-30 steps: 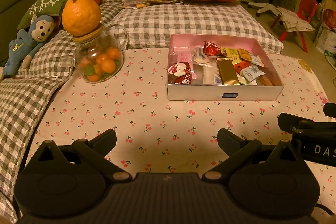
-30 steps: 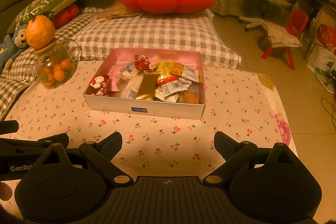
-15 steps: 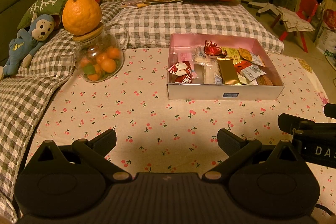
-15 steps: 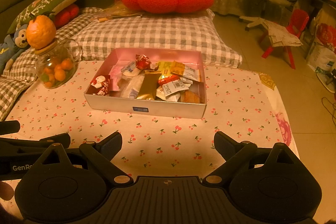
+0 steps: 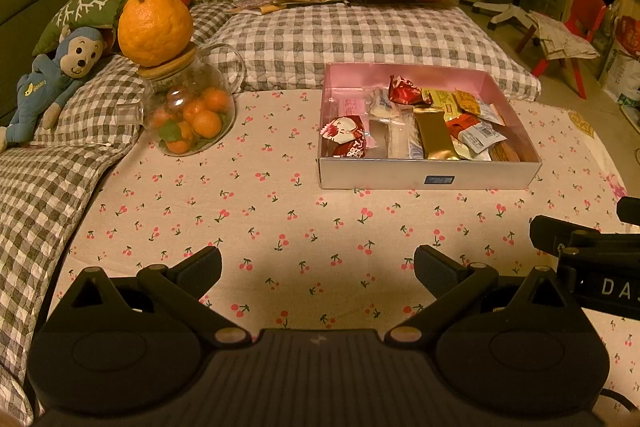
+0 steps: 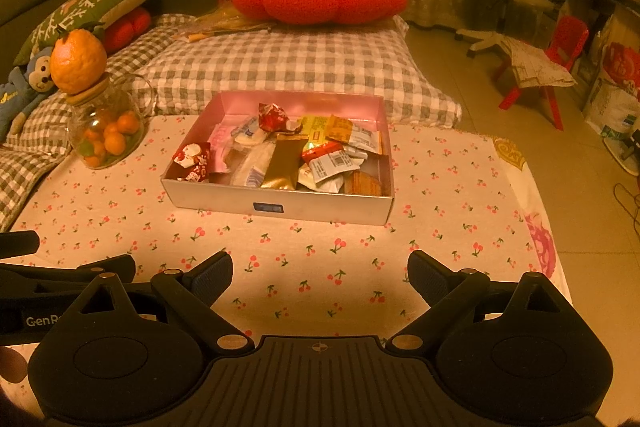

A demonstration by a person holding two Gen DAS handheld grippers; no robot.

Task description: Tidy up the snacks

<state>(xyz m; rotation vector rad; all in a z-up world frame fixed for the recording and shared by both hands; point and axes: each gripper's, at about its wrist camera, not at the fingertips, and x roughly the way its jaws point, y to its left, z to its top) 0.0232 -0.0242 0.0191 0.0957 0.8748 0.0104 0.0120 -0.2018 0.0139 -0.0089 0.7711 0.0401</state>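
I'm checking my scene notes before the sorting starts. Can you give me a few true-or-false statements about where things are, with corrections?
1. Both tongs, left and right, are open and hold nothing. True.
2. The snacks lie in the box. True.
3. The big orange sits inside the glass jar. False: it rests on top of the jar's lid.
4. The gold packet lies on the cherry-print cloth outside the box. False: it is in the box.
5. The toy monkey lies left of the jar. True.
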